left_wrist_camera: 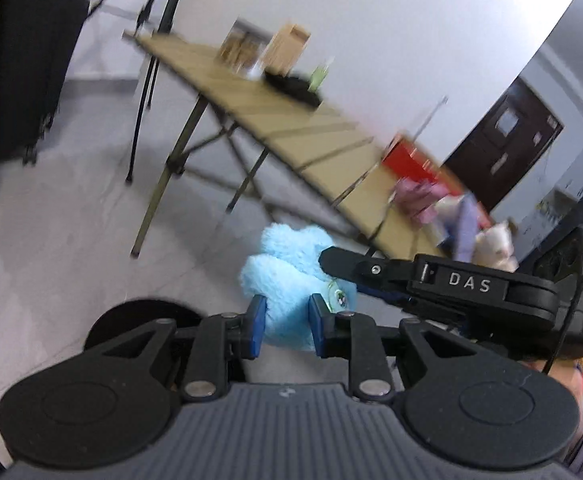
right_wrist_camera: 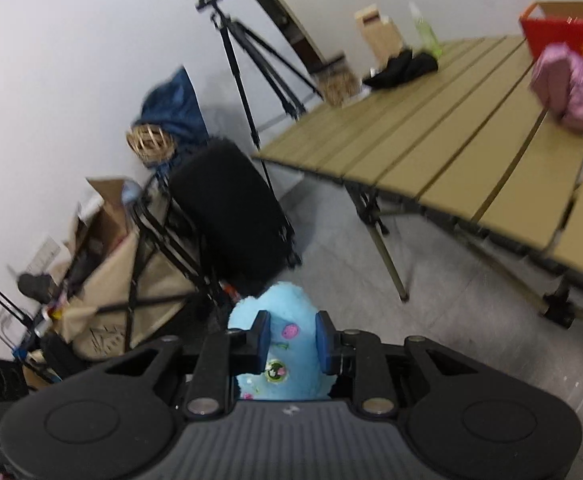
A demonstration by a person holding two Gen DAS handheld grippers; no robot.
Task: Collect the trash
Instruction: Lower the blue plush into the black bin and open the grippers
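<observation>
A light blue plush toy (left_wrist_camera: 291,272) with a round eye hangs over the floor, held from two sides. In the left wrist view the blue pads of my left gripper (left_wrist_camera: 287,322) press on its lower part. My right gripper (left_wrist_camera: 343,276) comes in from the right of that view, with its black fingers (left_wrist_camera: 343,260) closed on the toy's eye side. In the right wrist view the same plush toy (right_wrist_camera: 287,320), with pink spots and a green eye, sits squeezed between the pads of my right gripper (right_wrist_camera: 293,340). The left gripper is hidden there.
A tan slatted folding table (right_wrist_camera: 451,148) carries a black cloth (right_wrist_camera: 403,66), a green bottle (right_wrist_camera: 427,32), a cardboard box (right_wrist_camera: 379,34), a red box (right_wrist_camera: 559,36) and pink items (right_wrist_camera: 563,80). A black suitcase (right_wrist_camera: 231,208), a tripod (right_wrist_camera: 251,64) and a loaded folding cart (right_wrist_camera: 103,280) stand by the wall.
</observation>
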